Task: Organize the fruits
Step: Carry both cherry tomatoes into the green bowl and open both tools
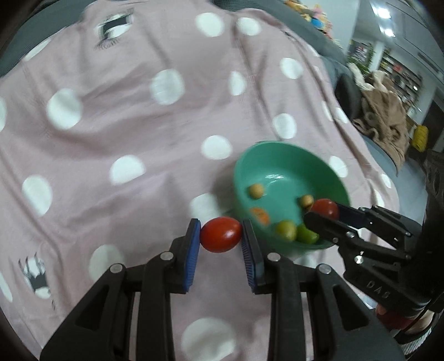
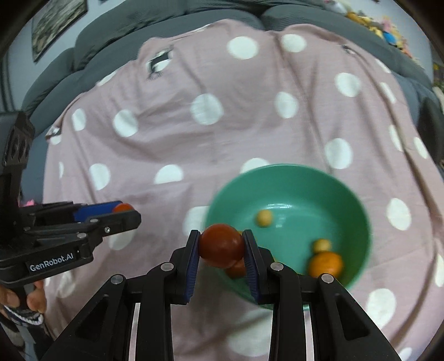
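Note:
My left gripper [image 1: 221, 236] is shut on a red tomato [image 1: 220, 234], held just left of a green bowl [image 1: 277, 158]. My right gripper [image 2: 221, 245] is shut on another red tomato [image 2: 221, 244], held over the near left rim of the bowl [image 2: 352, 200]. The right gripper also shows in the left wrist view [image 1: 323, 212], over the bowl's right side. The left gripper also shows in the right wrist view [image 2: 125, 212], left of the bowl. The bowl holds two small yellow balls [image 2: 264, 218], an orange fruit [image 2: 325, 263] and green fruits [image 1: 285, 230].
A pink cloth with white dots [image 1: 138, 116] covers the surface and carries the bowl. A grey sofa [image 2: 166, 25] lies behind it. A brown blanket [image 1: 385, 119] and shelves are at the far right.

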### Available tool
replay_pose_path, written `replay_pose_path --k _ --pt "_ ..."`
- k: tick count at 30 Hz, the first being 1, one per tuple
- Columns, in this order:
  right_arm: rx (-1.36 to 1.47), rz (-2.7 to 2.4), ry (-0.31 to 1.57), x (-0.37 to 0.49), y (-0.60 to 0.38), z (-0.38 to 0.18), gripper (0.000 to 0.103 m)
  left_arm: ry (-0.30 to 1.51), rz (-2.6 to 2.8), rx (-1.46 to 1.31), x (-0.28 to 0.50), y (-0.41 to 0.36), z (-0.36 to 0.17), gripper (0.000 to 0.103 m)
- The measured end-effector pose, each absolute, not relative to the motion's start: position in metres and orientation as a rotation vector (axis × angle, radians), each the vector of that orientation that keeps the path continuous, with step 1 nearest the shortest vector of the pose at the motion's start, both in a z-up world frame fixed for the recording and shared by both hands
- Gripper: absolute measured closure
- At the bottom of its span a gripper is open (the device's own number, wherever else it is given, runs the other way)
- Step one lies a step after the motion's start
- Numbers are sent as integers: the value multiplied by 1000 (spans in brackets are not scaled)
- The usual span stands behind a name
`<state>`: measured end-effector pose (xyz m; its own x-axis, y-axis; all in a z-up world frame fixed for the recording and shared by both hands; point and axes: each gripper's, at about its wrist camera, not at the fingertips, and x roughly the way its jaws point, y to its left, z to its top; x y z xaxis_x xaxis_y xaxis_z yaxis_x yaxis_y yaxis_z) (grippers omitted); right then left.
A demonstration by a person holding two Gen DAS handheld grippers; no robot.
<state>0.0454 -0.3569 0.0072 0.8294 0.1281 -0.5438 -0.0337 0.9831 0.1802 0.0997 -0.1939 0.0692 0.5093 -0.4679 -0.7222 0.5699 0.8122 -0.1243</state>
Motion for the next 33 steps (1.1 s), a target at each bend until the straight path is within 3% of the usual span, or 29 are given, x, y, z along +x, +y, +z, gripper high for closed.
replay_pose_path --k 14,33 --pt "242 -12 548 33 -416 1 70 817 -691 238 98 -267 70 74" --pt "204 -37 574 64 -420 -2 70 844 -649 302 116 -292 53 74"
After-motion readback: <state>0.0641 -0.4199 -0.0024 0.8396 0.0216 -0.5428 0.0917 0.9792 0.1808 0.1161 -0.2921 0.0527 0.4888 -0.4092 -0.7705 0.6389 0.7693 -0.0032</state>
